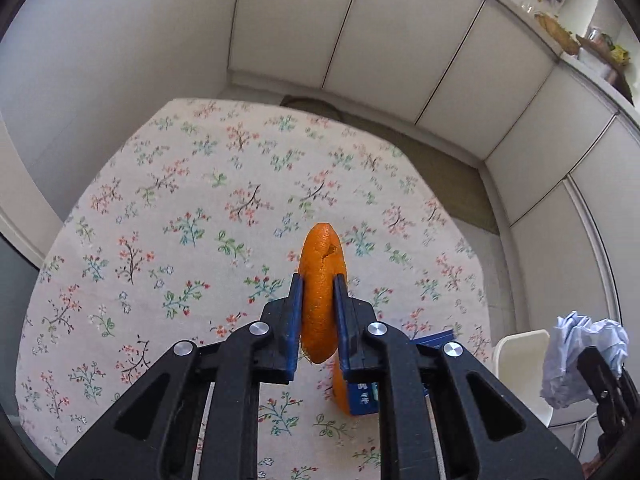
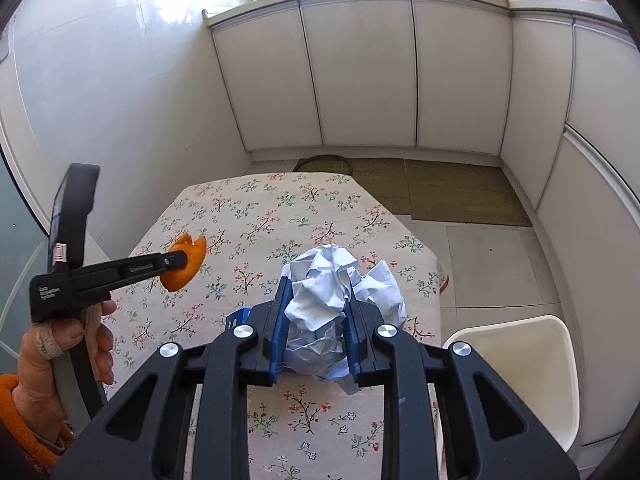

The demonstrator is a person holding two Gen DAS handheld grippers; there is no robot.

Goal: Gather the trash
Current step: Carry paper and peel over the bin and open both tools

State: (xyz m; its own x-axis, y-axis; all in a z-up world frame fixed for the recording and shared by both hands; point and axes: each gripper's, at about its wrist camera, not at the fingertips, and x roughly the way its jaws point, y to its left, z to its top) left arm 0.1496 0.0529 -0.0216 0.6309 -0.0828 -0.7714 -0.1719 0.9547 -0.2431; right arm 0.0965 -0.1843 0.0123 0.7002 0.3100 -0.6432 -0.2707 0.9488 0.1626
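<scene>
From the left wrist, a table under a flowered cloth (image 1: 168, 216) fills the middle of the view, with white cabinet doors (image 1: 400, 52) curving round from 12 to 3 o'clock and a cluttered countertop (image 1: 576, 40) above them at 1 o'clock. A brown mat (image 1: 448, 164) lies on the floor between table and cabinets. The left gripper (image 1: 318, 280) is clenched on a piece of orange peel (image 1: 320, 256), which stands on edge between the blue pads, lifted off the cloth. A blue carton (image 1: 364, 396) lies on the cloth at 6 o'clock, partly hidden behind the gripper's right finger. At 4 o'clock sit a white bin (image 1: 520, 356) and the crumpled paper (image 1: 576, 356).

From the right wrist, the same table runs from the centre toward 12 o'clock, cabinets behind it, grey floor tiles (image 2: 492, 264) and the mat at 2 o'clock. The right gripper (image 2: 318, 292) grasps the crumpled paper (image 2: 320, 300), a pale wad bulging past both pads above the cloth. The white bin (image 2: 520, 364) stands on the floor at 4 o'clock, just beside the table edge. At 9 o'clock the person's hand (image 2: 64, 356) holds the left gripper (image 2: 188, 260), its tips pinching the peel (image 2: 186, 260) over the table's left side.
</scene>
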